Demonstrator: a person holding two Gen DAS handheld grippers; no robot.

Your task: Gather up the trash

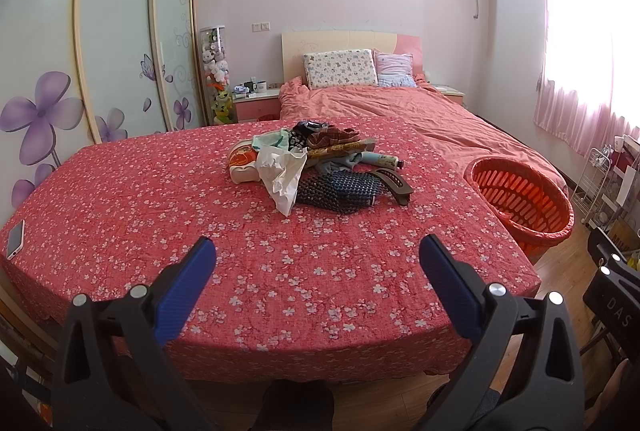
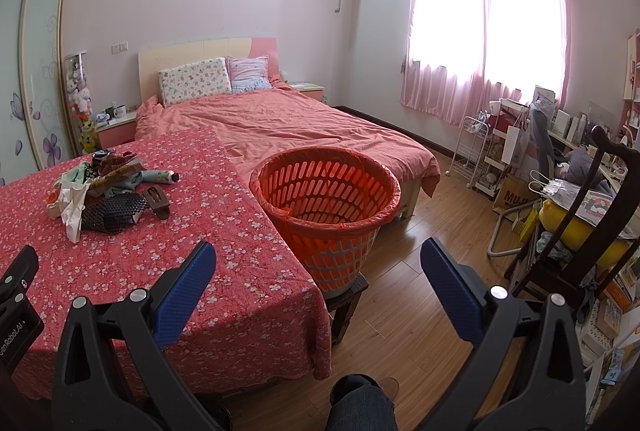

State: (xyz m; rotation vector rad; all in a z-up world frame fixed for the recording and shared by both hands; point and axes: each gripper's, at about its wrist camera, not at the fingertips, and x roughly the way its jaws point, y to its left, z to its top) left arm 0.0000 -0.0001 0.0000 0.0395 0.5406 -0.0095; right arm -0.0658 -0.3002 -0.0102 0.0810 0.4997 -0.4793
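A pile of trash lies mid-table on the red flowered cloth: a crumpled white plastic bag, a dark mesh pad, wrappers and a brown curved piece. The pile also shows in the right wrist view. An orange basket lined with a red bag stands on a stool right of the table; it also shows in the left wrist view. My left gripper is open and empty, above the table's near edge. My right gripper is open and empty, near the table's right corner, before the basket.
A white phone lies at the table's left edge. A bed stands behind the table. A dark wooden chair and a cluttered desk and rack stand at the right. Wood floor lies between table and chair.
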